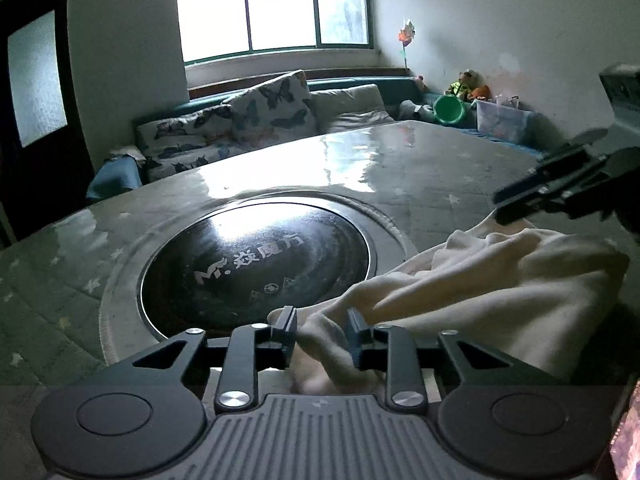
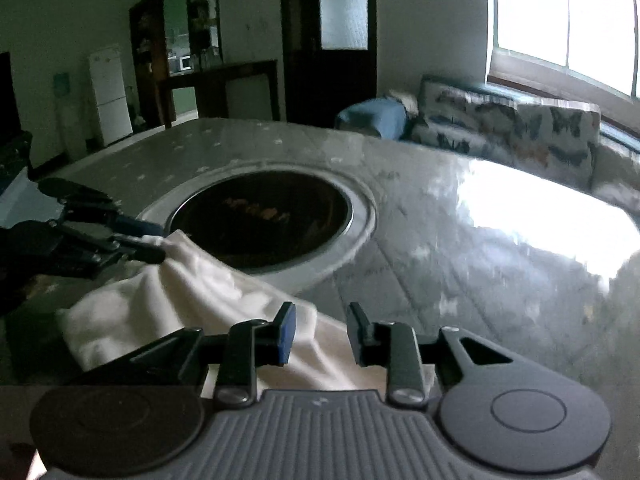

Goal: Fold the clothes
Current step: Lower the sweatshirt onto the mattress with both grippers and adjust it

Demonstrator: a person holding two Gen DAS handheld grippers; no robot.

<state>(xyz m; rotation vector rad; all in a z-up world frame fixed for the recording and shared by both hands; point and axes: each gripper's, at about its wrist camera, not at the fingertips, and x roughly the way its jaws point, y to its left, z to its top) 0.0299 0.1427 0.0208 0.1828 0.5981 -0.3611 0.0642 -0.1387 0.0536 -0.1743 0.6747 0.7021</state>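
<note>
Laying this fold down cleanly is my concern now. The white garment (image 1: 492, 280) sits bunched on the near side of the worktop (image 1: 280, 168), its far edge draped over the rim of the round dark hotplate (image 1: 256, 264) set into the surface.

My left gripper (image 1: 322, 330) has its jaws spread partway, with a ridge of cloth lying between them; the pads do not look pressed on it, so I judge it released rather than pinched. From the other camera, my right gripper (image 2: 322, 328) also stands partly spread, the cloth passing under its left finger and nothing gripped.

No earlier view is to hand, so I treat the fabric as lying free. To do this well, I would lift both grippers straight up before moving sideways, so a pad does not drag the fold open. Then I would find two true corners or a hem, not a ridge in the middle, and pinch only one layer at each. The heap is wrinkled, so flattening it toward me, clear of the hotplate rim, should come before the next fold.
</note>
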